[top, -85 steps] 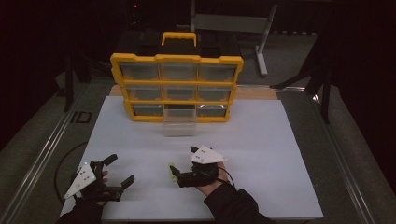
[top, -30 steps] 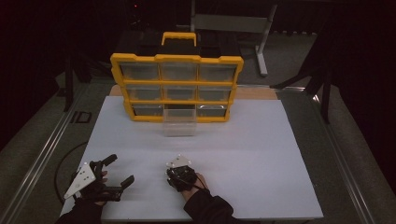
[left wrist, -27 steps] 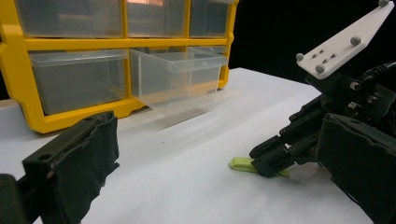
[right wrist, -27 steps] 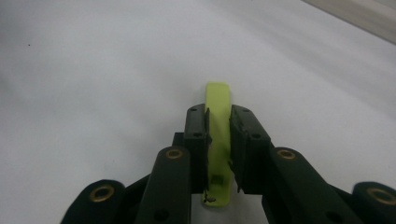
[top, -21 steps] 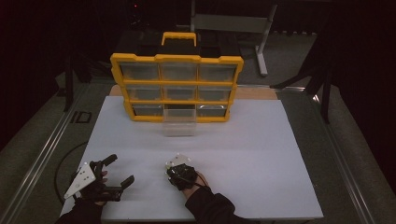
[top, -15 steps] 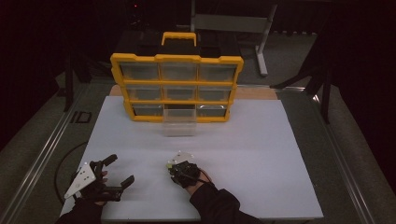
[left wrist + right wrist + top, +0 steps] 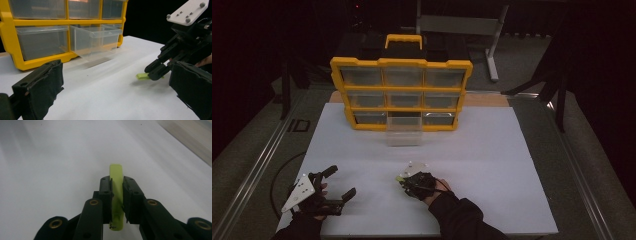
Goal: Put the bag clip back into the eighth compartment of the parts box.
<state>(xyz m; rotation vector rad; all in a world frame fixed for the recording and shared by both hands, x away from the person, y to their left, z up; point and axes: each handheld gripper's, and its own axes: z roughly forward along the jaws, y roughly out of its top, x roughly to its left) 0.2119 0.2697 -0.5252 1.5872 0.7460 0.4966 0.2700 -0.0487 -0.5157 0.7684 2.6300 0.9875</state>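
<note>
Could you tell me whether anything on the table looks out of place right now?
One clear drawer in the bottom row of the yellow organizer is pulled out while the others sit closed. Otherwise nothing stands out.

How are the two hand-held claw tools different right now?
The right gripper has its jaws shut on a small green strip, low over the white table. The left gripper has its jaws wide apart, holding nothing. The right sits mid-table, the left near the table's left corner. Both are black with a pale top plate.
</note>
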